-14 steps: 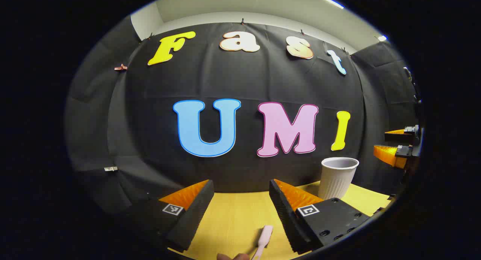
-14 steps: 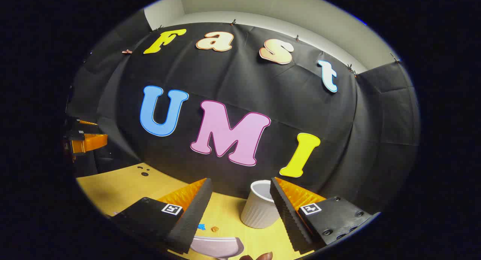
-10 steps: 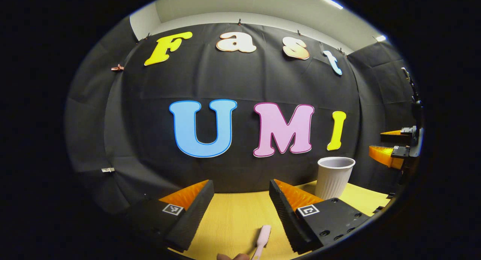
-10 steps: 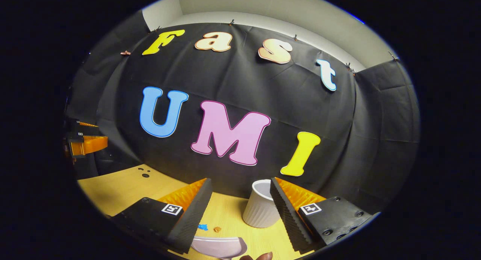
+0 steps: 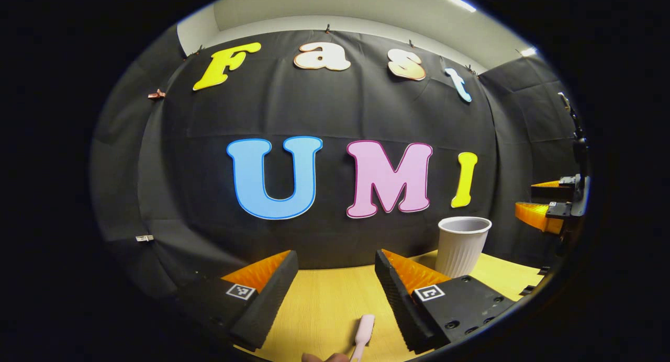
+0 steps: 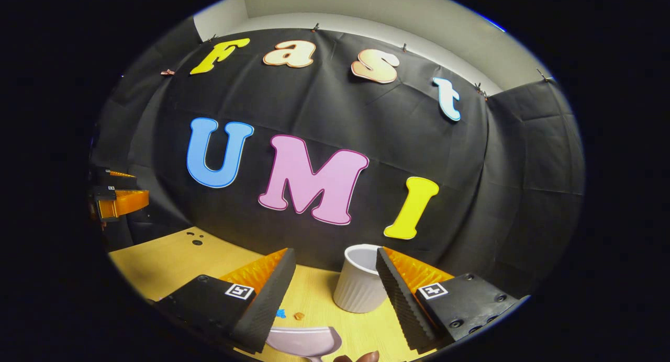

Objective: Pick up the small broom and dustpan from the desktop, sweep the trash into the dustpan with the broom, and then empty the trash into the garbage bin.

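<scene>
In the left gripper view my left gripper point(image 5: 336, 278) stands open above the yellow desktop point(image 5: 319, 304). A pale pink broom handle point(image 5: 362, 333) lies on the desktop just below the gap between the fingers. In the right gripper view my right gripper point(image 6: 332, 281) is open too. The pale pink dustpan point(image 6: 305, 341) lies at the bottom edge, below its fingers. Small bits of trash, blue point(image 6: 281, 314) and brown point(image 6: 299, 316), lie just beyond the dustpan. The white ribbed garbage bin point(image 6: 358, 278) stands upright behind them, and it is also the bin point(image 5: 461, 245) at the right in the left gripper view.
The other gripper point(image 5: 549, 205) shows at the far right of the left gripper view, and the other gripper point(image 6: 118, 197) at the far left of the right gripper view. Dark holes point(image 6: 195, 239) mark the desktop's far left. The booth wall closes the back.
Both views have drifted slightly: the bin and wall shift a little left. The broom handle and the dustpan stay in about the same place under the open fingers.
</scene>
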The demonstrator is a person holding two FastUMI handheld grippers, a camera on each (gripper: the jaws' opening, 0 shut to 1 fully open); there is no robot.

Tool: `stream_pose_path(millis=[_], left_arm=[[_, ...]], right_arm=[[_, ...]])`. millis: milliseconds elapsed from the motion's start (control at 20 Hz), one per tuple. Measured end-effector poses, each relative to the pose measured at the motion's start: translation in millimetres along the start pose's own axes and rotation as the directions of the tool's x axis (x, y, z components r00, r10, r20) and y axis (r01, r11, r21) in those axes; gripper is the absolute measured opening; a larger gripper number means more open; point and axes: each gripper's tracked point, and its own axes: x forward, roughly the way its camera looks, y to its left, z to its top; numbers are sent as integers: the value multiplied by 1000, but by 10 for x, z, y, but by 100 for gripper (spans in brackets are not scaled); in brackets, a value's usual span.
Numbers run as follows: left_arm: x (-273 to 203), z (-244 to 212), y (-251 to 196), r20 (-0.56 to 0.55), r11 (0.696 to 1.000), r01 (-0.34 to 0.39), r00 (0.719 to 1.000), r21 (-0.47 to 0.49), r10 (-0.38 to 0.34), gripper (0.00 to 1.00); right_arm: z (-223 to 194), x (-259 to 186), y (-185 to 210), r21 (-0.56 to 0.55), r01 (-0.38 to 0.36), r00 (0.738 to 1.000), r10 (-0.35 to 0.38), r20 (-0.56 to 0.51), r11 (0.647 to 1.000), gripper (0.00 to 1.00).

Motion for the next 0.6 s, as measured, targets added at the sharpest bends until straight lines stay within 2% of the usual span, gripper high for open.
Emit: stream_pose_path(millis=[200,300,400,500,600], left_arm=[[46,-63,-48,-3,1000,7,1000,15,-7,95],[98,-158,-76,-18,1000,8,1000,12,-8,94],[146,-292,-82,-37,1000,16,999,8,-15,95],[164,-493,-77,-62,1000,10,998,11,-10,95],[174,-654,-59,-86,1000,-1,996,-6,0,95]], right_arm=[[-48,28,18,4,-5,1000,5,-15,1000,97],[-143,31,108,8,-54,997,54,-62,999,96],[-409,-22,195,-3,-120,981,118,-151,993,97],[-789,-192,222,20,-177,947,176,-267,984,97],[-1222,-410,253,85,-213,885,229,-406,973,97]])
